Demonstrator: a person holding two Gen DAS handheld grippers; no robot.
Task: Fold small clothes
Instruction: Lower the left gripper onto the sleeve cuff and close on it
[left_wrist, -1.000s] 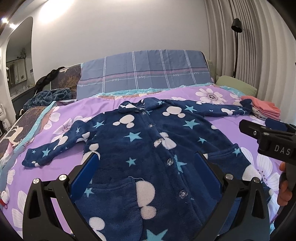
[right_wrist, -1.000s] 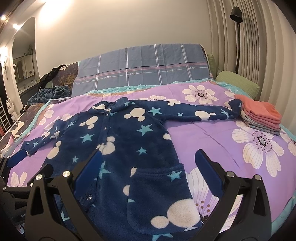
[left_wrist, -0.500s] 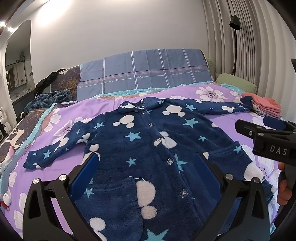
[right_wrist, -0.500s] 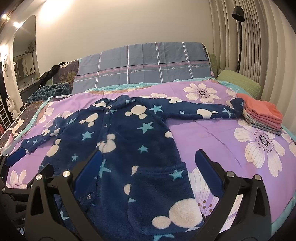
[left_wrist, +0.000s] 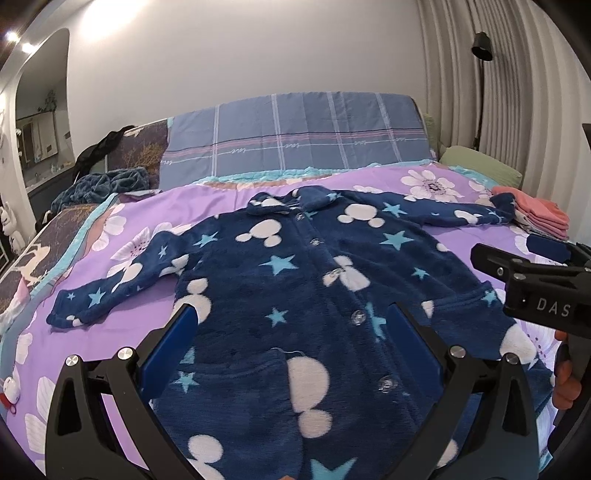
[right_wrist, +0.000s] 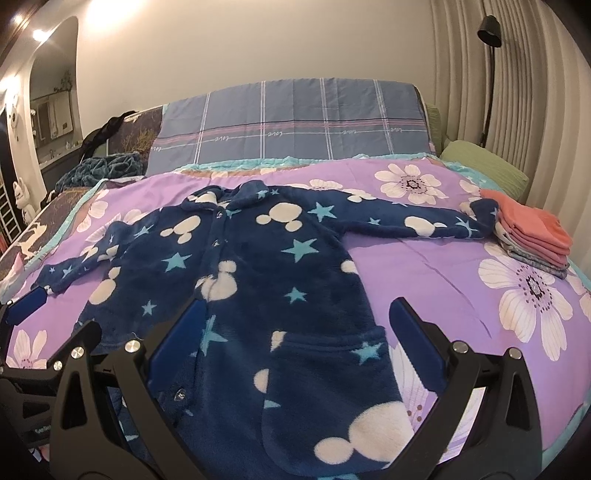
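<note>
The navy fleece child's jacket (left_wrist: 317, 295), printed with white mouse heads and pale blue stars, lay flat and buttoned on the purple flowered bedspread (right_wrist: 443, 280), hem at the near edge of the bed, collar toward the headboard, both sleeves stretched out sideways. Nearest me, the left gripper (left_wrist: 291, 339) hung above the hem with its blue pads spread wide and nothing between them. The right gripper (right_wrist: 291, 332) hung likewise over the pocket on the right side, wide apart and empty. Compared with a second before, both tools had lifted and drawn back a little, so more of the wall showed above the bed; the jacket itself had not shifted. To me that looked like the end of the smoothing, with no fold yet made.

Further out, the left sleeve (left_wrist: 122, 284) ran toward the left edge of the bed, while the cuff of the right sleeve (right_wrist: 424, 225) reached as far as a stack of folded pink and grey clothes (right_wrist: 532, 236) near the right edge, seemingly touching it. I judged a sleeve would be the next thing to be taken, and the right cuff might drag that stack. Beyond lay a blue plaid pillow (right_wrist: 295, 122) at the head of the bed.
</note>
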